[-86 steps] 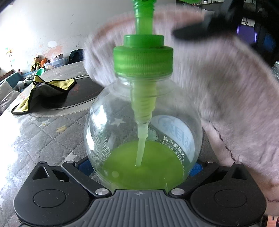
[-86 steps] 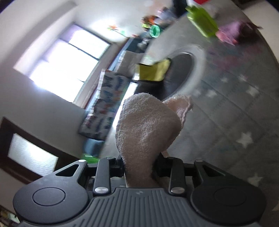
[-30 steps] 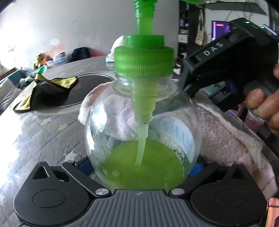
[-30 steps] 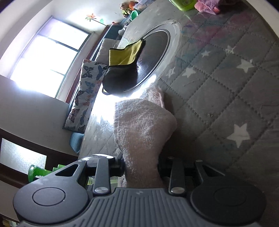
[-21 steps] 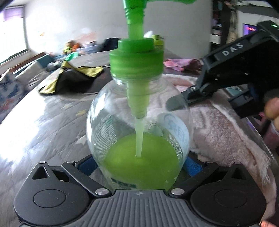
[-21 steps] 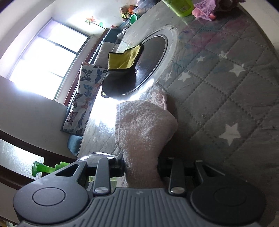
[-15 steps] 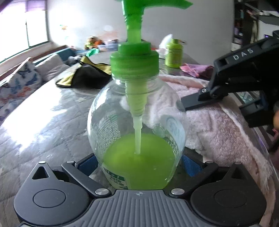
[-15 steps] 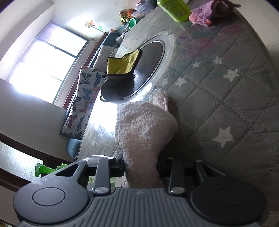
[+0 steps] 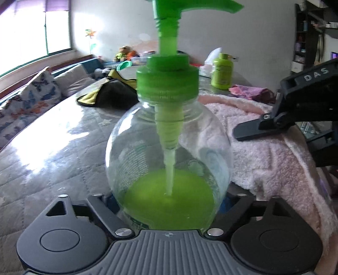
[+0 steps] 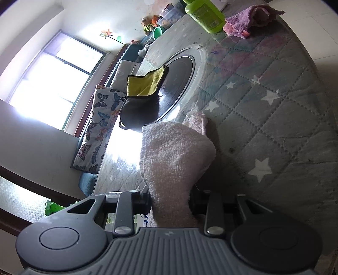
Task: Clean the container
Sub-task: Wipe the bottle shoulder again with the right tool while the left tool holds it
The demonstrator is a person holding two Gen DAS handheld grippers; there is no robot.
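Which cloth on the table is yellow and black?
The cloth lying over the dark round plate. It is yellow on top with black underneath. The fluffy towel pinched in the right claw is pale pink, and the crumpled rag by the green bottle is purple-pink.

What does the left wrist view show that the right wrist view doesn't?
Left only: the pump bottle's clear body and green liquid, between the left tongs, whose jaws have just been closing on it. Right only: the right tongs' jaws shut on the pink towel. Both: that towel, the yellow-black cloth, the green bottle, the purple cloth.
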